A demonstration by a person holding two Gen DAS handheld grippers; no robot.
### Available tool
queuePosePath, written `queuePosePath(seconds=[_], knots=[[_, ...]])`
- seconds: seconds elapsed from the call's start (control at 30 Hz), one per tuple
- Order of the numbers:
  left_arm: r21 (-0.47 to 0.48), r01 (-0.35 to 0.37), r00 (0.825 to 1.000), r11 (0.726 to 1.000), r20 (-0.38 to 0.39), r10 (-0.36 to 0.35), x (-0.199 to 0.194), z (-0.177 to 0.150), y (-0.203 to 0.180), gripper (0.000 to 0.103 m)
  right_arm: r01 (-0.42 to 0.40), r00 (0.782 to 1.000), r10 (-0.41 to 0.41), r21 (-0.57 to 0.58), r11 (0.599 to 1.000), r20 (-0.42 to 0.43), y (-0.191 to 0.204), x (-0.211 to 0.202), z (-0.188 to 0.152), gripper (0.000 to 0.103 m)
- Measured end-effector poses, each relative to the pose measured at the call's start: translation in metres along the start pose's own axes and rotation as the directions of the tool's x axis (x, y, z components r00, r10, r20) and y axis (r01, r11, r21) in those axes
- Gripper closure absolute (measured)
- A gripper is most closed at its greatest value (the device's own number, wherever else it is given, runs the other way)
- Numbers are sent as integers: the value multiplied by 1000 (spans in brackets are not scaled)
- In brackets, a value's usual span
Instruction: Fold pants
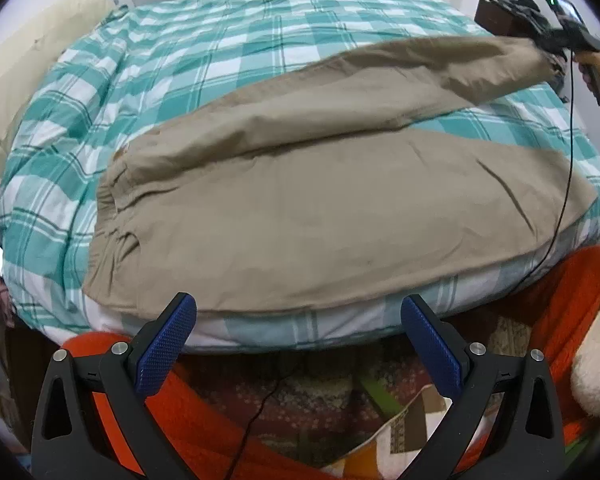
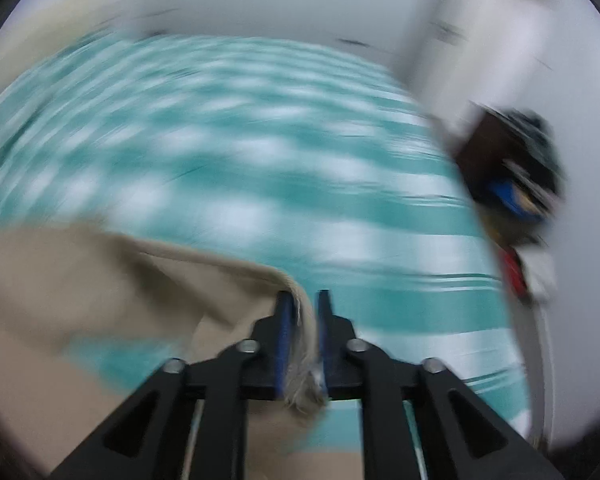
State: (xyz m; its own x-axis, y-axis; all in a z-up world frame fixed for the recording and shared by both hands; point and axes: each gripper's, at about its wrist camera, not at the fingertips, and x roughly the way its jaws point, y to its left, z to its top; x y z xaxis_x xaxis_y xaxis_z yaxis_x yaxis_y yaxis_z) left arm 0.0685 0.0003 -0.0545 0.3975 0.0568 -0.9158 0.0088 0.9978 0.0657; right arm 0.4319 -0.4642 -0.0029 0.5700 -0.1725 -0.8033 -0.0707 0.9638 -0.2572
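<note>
Blue-padded fingers [image 1: 168, 342] of the left gripper [image 1: 300, 340] fill the bottom of the left wrist view, spread wide with nothing between them, hanging over the near edge of the bed [image 1: 260, 328]. Just beyond and above them lie the pants [image 1: 320, 216], tan, spread on the green-and-white checked cover, with the waistband [image 1: 116, 208] at the left and the legs running off to the right. So the long axis of the pants runs crosswise to where this gripper points. The near leg lies flat along the bed edge; the far leg [image 1: 380, 80] is lifted at its hem, which the right gripper [image 1: 556, 60] holds up at the far right, well apart from the left one. A black cable [image 1: 564, 184] trails from it across the near leg.

From the right wrist view, heavily blurred, the hem [image 2: 302, 332] sits clamped between the two nearly closed fingers [image 2: 284, 320] of the right gripper [image 2: 302, 300], and the leg stretches away to the left and below.

Judging from this, the right hand is the one placed to carry the far leg over onto the near leg, toward the bed edge. The left gripper is nearer the waistband end and the near leg, and could pin either while that happens.
</note>
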Motion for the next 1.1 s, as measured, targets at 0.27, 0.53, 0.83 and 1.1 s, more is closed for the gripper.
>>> queuePosePath(seconds=[0.27,0.53,0.83,1.1], knots=[[-51,36,992,998,-119,-42,45,-1,9,1,100,992,-85,158,982,-98,-50,36,-87,80],[2,79,993,997,-85,-78,43,12,-24,1,-129,991,129,40,991,22,90,-51,-144,19],[8,70,996,998,-57,-69,31,-1,-19,1,-43,993,44,-14,999,110,158,-118,-135,19],[-12,77,996,997,-41,-78,28,-5,-14,1,11,991,-10,-8,1000,137,155,-150,-133,19]])
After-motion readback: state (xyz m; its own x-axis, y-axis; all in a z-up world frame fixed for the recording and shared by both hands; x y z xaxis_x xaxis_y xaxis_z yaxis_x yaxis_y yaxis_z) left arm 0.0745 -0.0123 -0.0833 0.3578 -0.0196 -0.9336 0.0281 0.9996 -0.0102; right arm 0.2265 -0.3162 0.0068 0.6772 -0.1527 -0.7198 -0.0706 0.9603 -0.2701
